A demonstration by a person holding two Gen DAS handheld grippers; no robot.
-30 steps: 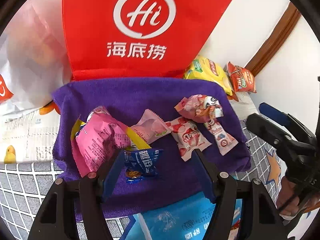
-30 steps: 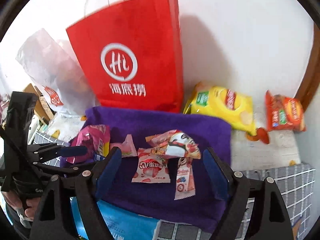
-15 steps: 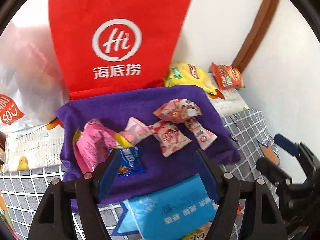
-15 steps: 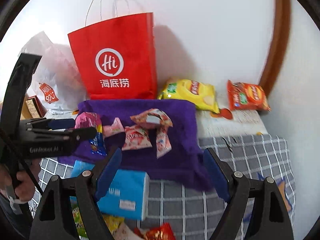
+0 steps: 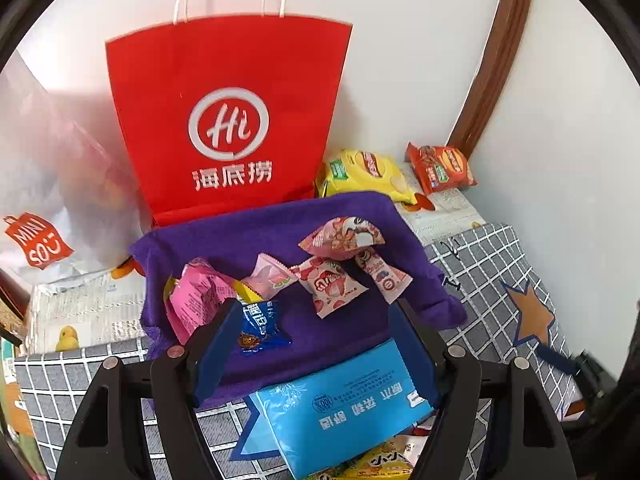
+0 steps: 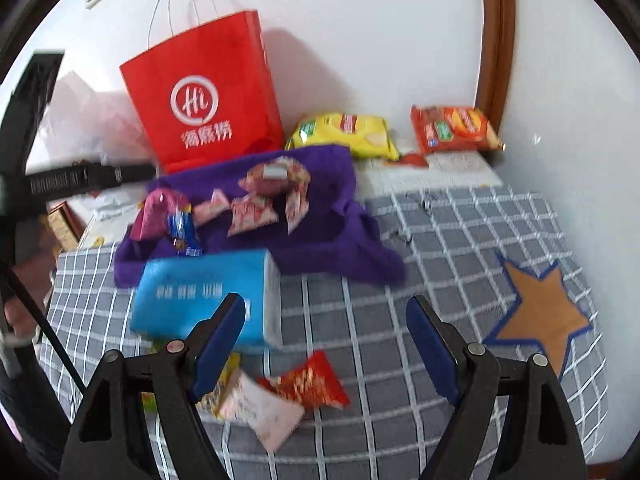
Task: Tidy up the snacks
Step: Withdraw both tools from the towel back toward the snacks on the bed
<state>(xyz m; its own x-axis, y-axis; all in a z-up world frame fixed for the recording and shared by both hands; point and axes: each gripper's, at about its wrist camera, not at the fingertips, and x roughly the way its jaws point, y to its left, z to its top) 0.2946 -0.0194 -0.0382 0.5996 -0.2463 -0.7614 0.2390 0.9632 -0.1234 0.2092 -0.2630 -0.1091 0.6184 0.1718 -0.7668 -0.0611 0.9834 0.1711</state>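
Observation:
A purple cloth (image 5: 280, 224) (image 6: 320, 248) carries several small snacks: a pink packet (image 5: 200, 296), a blue packet (image 5: 260, 326), a strawberry packet (image 5: 332, 286) and a puffy pink one (image 5: 344, 236). My left gripper (image 5: 316, 340) hangs above the cloth's near edge, open and empty, with the blue packet lying just past its left finger. My right gripper (image 6: 326, 340) is open over the grey checked cover (image 6: 440, 240), holding nothing. Below it lie a red packet (image 6: 312, 384), a pale pink packet (image 6: 260, 408) and a partly hidden yellow one (image 6: 224, 380).
A red paper bag (image 5: 228, 120) stands against the wall behind the cloth. A yellow chip bag (image 5: 368, 172) and an orange bag (image 5: 440, 168) lie at the back right. A blue tissue pack (image 5: 340, 404) (image 6: 208, 292) sits in front of the cloth. A white plastic bag (image 5: 48, 200) is at the left.
Both grippers have drawn back from the cloth. The left one rose and its jaws widened a little. The right one swung out over the checked cover, bringing the loose packets into view.

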